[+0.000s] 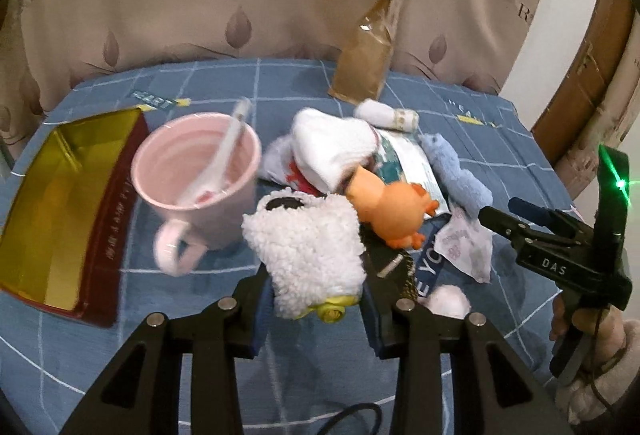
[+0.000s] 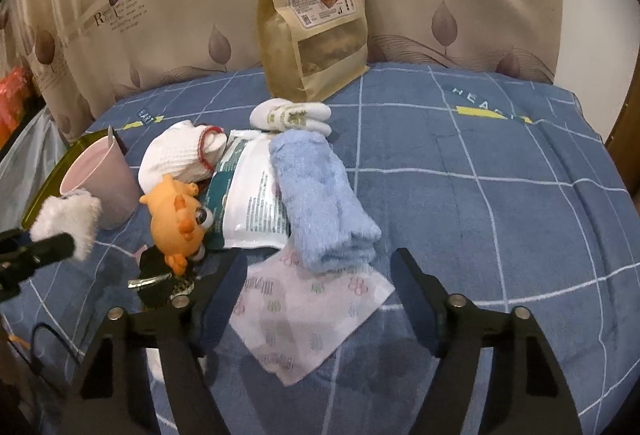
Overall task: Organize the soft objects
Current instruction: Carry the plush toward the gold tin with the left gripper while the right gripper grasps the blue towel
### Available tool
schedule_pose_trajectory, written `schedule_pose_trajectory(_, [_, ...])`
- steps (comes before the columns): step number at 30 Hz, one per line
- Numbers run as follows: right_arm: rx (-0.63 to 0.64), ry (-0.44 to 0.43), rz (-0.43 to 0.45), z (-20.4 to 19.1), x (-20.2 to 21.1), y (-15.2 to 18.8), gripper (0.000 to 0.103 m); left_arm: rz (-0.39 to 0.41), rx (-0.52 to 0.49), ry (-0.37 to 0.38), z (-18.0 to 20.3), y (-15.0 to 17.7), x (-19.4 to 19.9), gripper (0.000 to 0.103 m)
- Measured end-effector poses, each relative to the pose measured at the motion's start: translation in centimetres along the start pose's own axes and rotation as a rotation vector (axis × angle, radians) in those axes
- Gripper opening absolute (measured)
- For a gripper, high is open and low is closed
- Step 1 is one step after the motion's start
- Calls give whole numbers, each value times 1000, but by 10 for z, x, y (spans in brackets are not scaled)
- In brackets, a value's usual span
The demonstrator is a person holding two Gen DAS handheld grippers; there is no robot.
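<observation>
The fluffy white plush [image 1: 308, 251] is pinched in the left tongs [image 1: 316, 299], lifted just ahead of them beside the pink mug [image 1: 196, 171]. Best keep a firm squeeze and carry it clear of that mug. The right tongs [image 2: 320, 275] hang spread above the blue towel [image 2: 320, 195]. The bedsheet [image 2: 480, 175] reads "HEART".

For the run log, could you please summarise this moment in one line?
left gripper: shut on fluffy white plush toy | right gripper: open, above thin patterned tissue sheet
</observation>
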State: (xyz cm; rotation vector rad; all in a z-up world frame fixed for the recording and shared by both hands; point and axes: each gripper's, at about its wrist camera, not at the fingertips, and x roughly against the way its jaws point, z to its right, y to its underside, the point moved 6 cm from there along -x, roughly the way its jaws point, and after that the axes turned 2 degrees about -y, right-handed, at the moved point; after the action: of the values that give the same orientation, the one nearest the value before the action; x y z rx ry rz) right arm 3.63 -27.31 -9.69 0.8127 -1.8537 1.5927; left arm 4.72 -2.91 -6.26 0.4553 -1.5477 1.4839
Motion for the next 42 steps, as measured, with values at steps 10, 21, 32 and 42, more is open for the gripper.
schedule_pose_trajectory(10, [63, 29, -22, 0, -29, -19, 58, 61, 51, -107, -55, -12, 28, 38])
schedule_pose_trajectory(21, [120, 55, -47, -8, -55, -29, 41, 62, 99, -262, -133, -19, 39, 38])
schedule_pose_trajectory(32, [114, 51, -41, -10, -56, -29, 24, 7, 152, -383, -218, -31, 26, 38])
schedule_pose_trajectory(42, [52, 54, -6, -7, -39, -33, 19, -73, 142, -410, -260, -46, -9, 38])
